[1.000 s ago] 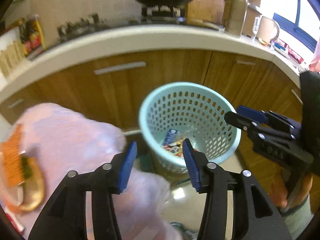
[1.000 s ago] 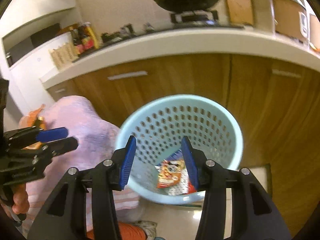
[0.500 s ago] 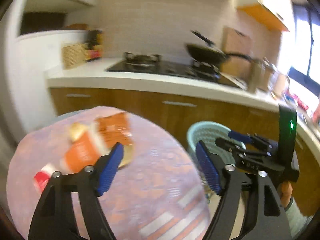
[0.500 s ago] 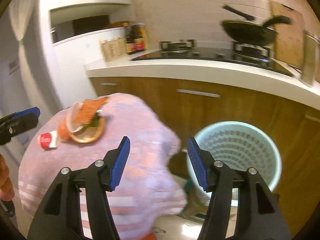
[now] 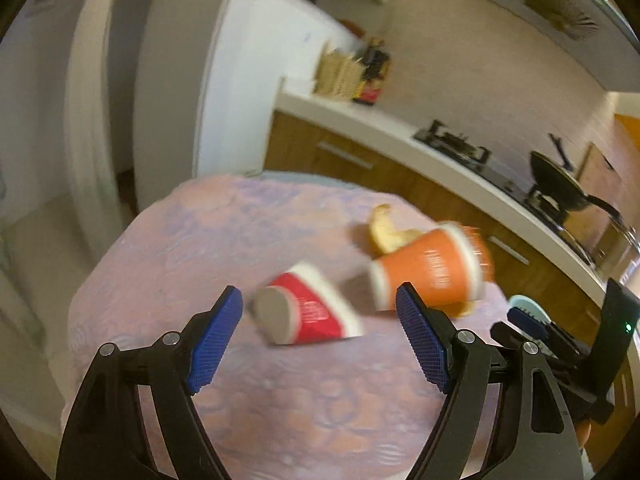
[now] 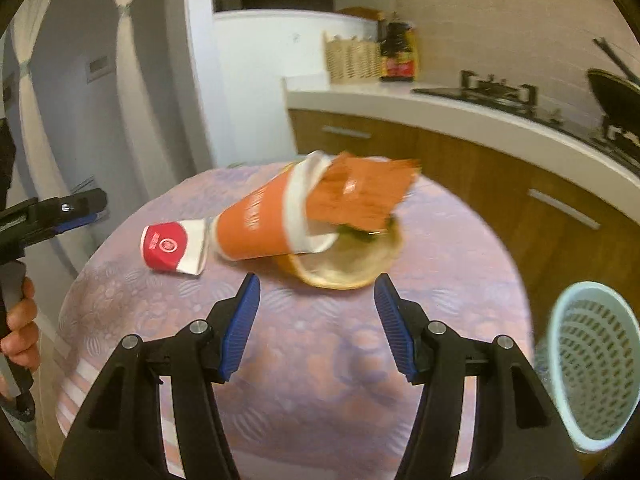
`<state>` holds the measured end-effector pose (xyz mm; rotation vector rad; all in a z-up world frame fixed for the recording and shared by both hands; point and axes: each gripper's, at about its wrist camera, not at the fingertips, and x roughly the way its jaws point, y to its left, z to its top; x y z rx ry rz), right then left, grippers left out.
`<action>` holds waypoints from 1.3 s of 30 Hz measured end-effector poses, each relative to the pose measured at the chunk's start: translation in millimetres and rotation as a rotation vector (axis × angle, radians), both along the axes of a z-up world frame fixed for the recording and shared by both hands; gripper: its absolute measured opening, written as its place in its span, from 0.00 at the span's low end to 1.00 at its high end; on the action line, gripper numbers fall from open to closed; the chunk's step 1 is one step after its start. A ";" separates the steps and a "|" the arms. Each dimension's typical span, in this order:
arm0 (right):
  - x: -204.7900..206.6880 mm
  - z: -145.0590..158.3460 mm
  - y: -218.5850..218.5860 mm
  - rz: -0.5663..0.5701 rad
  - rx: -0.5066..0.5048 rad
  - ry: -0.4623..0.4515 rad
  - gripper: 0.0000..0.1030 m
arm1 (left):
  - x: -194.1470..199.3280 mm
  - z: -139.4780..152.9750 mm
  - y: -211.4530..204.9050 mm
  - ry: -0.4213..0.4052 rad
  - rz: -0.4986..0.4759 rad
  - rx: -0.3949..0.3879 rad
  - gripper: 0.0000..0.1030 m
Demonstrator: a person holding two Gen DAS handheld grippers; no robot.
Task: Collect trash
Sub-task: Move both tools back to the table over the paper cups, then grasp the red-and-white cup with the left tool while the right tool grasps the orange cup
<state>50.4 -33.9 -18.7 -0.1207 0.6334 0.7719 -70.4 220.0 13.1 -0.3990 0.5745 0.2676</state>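
On the round table (image 6: 304, 360), under its pink patterned cloth, lies what I have to clear, and both my tools hang over it with nothing in them. Off the table's far right edge stands the pale blue basket (image 6: 592, 364) on the floor by the wooden cabinets (image 6: 500, 184); that is where the trash goes.

Biggest of the litter is the orange paper cup (image 6: 256, 224), tipped on its side with an orange wrapper (image 6: 360, 196) poking from its mouth, resting against a shallow tan bowl or peel (image 6: 344, 268); blur keeps me from saying which. Just beside the cup's base lies the small red cup (image 5: 308, 312), also on its side.

I judge this the reach for the next piece. My left gripper (image 5: 320, 340) stands wide and released, lined up on the red cup, which is near its pads but not between them. My right gripper (image 6: 316, 320) is likewise released, aimed at the bowl and orange cup, short of both.

Next I would slow down, since the view is smeared, ease the left pads either side of the red cup's wall, and squeeze lightly because paper crushes and can slip.
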 end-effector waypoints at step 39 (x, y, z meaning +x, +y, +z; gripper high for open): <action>35.5 14.2 21.7 0.045 0.083 0.106 0.54 | 24.6 -38.2 -15.4 -0.044 -0.035 0.111 0.45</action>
